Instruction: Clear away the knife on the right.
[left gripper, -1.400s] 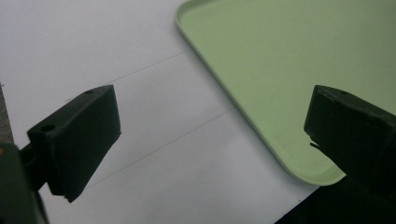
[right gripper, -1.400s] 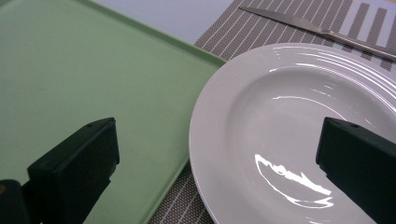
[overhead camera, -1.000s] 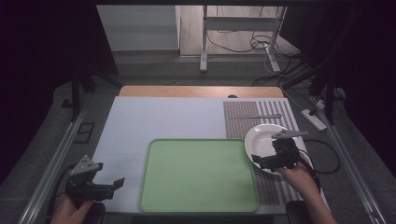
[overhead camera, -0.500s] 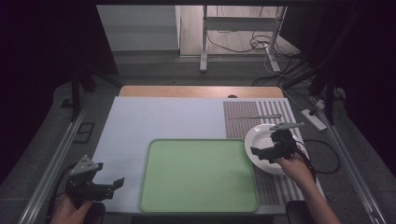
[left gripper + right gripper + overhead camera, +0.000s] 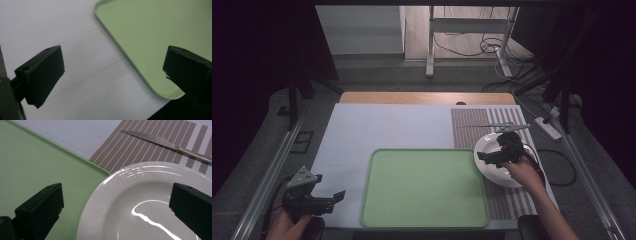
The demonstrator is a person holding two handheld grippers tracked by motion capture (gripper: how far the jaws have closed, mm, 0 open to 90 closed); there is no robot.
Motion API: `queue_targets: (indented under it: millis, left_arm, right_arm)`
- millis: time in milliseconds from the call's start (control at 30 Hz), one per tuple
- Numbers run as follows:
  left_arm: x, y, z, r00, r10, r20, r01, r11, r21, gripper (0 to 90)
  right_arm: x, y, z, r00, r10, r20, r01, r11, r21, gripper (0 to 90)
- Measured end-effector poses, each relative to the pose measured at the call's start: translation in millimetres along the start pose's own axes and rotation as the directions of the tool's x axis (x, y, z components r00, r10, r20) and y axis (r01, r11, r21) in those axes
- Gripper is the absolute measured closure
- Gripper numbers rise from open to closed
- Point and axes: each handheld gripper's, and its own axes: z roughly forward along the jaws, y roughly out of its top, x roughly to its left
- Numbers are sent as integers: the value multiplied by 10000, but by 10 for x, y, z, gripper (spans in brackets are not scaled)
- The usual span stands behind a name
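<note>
The right gripper has moved. A second ago it sat over the near side of the plate. Half a second ago it had gone up toward the far side. Now it has swung toward the tray, and its jaws point at the plate's edge on that side. The jaws are wide apart and hold nothing. The plate has not moved at all. It lies on the striped mat, right under the gripper. I think the hand is lining up to take the plate by its rim, maybe to carry it over to the tray. No grab has been made yet.

The left gripper has stayed put all this time. Its jaws are spread wide too, and they are empty. The tray is just ahead of it.

The high view shows the whole table, both hands and how far apart they are. But there the plate's edge is partly hidden by the right hand.

The right gripper view shows more up close. The plate sits between the two jaws and below them, and its rim comes right up to the tray. I cannot tell if they touch. A knife lies on the mat beyond the plate, well ahead of the jaws.

The left gripper view shows the tray's corner close to one jaw, with white table under the gap.
</note>
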Motion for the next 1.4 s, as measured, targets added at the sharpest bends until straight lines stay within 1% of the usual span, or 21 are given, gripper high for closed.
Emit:
queue_targets:
  millis: [267,367,433,600,667,833,1000,1167,1400]
  left_arm:
    - [-2,0,0,10000,7,-14,-7,10000,-6,38]
    - [0,0,0,10000,3,-8,-3,10000,-1,38]
    - [-1,0,0,10000,3,-9,-3,10000,-4,38]
    - [-2,0,1,10000,9,-18,-9,10000,-3,38]
    - [-2,0,1,10000,10,-17,-10,10000,-1,38]
    - [-1,0,1,10000,10,-15,-10,10000,2,38]
    - [1,1,2,10000,2,-3,-2,10000,6,38]
    - [1,1,2,10000,1,1,-1,10000,8,38]
    - [0,2,4,10000,9,6,-9,10000,25,38]
  right_arm:
    - [-65,57,130,9994,56,351,-68,9994,336,5]
    - [-94,83,178,9991,85,417,-103,9990,436,5]
    - [-113,103,210,9985,90,546,-115,9989,455,5]
    - [-161,162,275,9976,58,684,-100,9981,614,5]
    - [-178,190,299,9976,116,689,-163,9975,681,5]
    - [-218,247,347,9970,161,754,-213,9974,694,5]
    - [-292,317,425,9954,276,917,-339,9971,684,5]
    - [-336,352,467,9948,352,959,-417,9969,668,5]
    - [-414,408,528,9923,495,1132,-572,9962,663,5]
